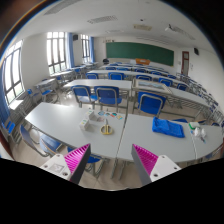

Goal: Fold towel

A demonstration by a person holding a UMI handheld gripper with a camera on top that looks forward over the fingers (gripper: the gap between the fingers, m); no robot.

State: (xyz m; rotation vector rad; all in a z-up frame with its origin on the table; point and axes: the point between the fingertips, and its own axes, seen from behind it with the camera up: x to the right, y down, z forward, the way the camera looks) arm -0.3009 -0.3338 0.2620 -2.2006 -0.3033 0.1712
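A blue towel [168, 127] lies folded or bunched on the white table [120, 135], beyond and to the right of my fingers. My gripper [112, 158] is open and empty, its two pink pads [78, 157] wide apart, held above the near edge of the table. Nothing stands between the fingers; the table's edge and the floor below show in the gap.
A small clear object [107, 127] and a small yellowish thing [96, 116] sit on the table ahead of the left finger. Rows of desks with blue chairs [150, 102] fill the classroom beyond. A green chalkboard [138, 50] hangs on the far wall, windows [56, 50] at left.
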